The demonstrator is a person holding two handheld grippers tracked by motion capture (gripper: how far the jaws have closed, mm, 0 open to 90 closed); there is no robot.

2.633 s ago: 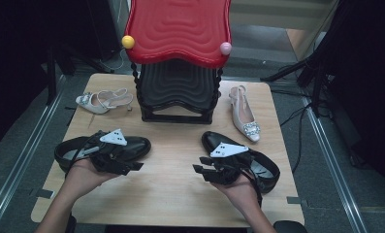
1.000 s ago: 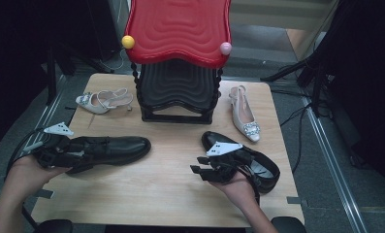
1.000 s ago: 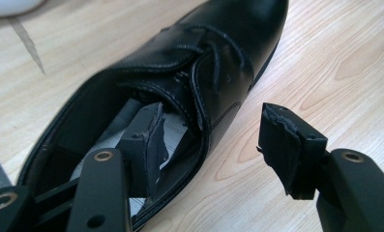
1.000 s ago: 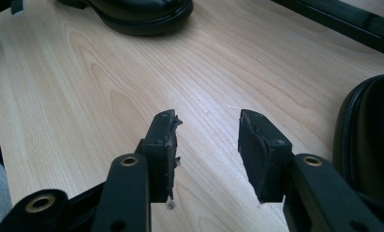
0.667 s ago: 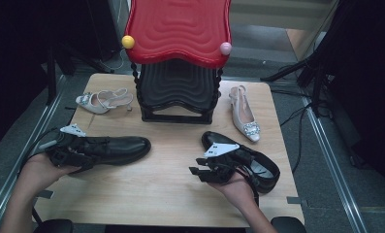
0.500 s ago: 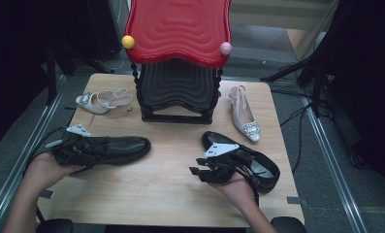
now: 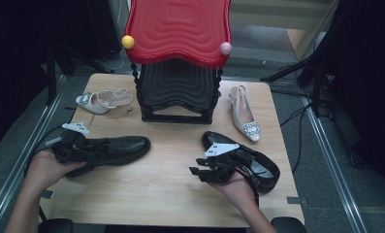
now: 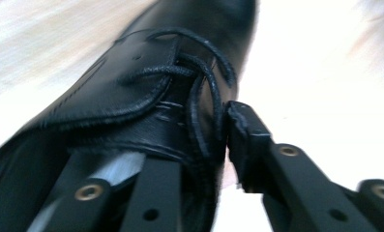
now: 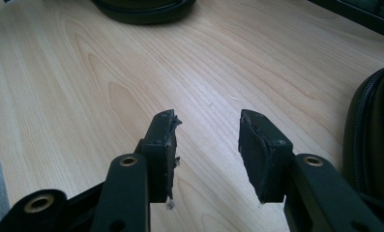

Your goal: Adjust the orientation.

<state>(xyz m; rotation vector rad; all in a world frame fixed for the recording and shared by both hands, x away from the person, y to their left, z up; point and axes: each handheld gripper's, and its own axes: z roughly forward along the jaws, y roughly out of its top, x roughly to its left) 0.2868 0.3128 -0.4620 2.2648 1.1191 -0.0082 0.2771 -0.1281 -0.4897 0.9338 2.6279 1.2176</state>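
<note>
Left tongs (image 7: 86, 149) just closed, gripping black shoe (image 7: 117, 148) at its heel | toe points toward right tongs (image 7: 200, 172), gaping empty over tabletop (image 7: 146, 194)

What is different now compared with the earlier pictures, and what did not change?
The left gripper moved from over the left black shoe out to its heel end, and its jaws have just been closing on the laced opening. The right gripper, the right black shoe and both pale heels kept their places.
</note>
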